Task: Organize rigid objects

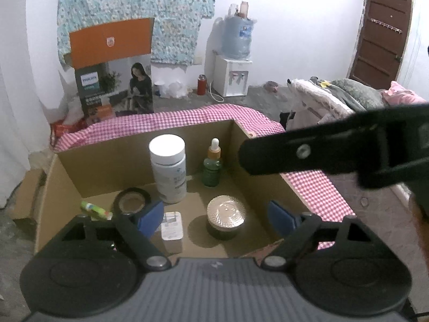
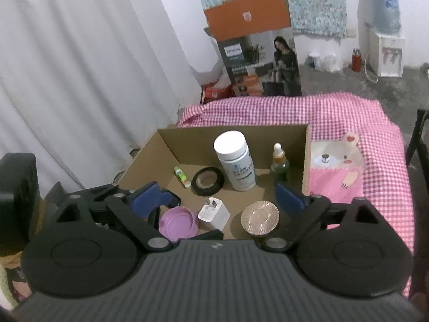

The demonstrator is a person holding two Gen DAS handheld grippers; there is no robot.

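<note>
Quickly, scene notes:
Left gripper (image 1: 217, 216): jaws spread wide, nothing between the blue pads, above the box.
Right gripper (image 2: 217, 201): jaws also released wide, empty, over the near part of the box.
Cardboard box (image 2: 284, 136): open-topped, on a pink checked cloth (image 2: 335, 110).
White bottle (image 2: 236, 161): upright at the back, beside the green dropper bottle (image 2: 280, 165).
Black tape roll (image 2: 207, 181): flat, just left of the white bottle.
Glue stick (image 2: 181, 176): lying by the left wall.
White charger (image 2: 214, 212): lying near the front middle.
Gold-lidded jar (image 2: 259, 216): front right.
Purple lid (image 2: 178, 222): front left, just beside the charger.
</note>
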